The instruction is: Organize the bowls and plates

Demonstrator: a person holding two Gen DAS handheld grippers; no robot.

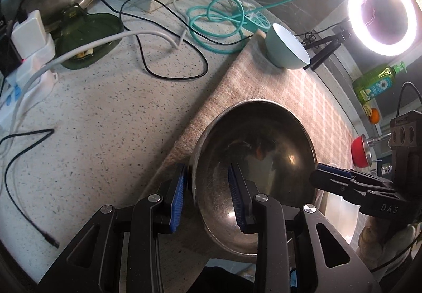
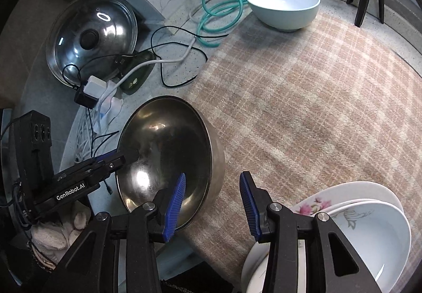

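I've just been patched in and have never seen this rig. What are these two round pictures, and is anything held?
There is no robot here. A person holds a hand tool with two blue-padded fingers in each hand, and each tool has its own wide-angle camera. One picture looks along the left gripper, the other along the right gripper. On the speckled counter lies a checked cloth with a metal bowl, a pale bowl and stacked white dishes. A pot lid and cables lie beyond. Each gripper straddles the metal bowl's rim from opposite sides, but neither looks clamped.
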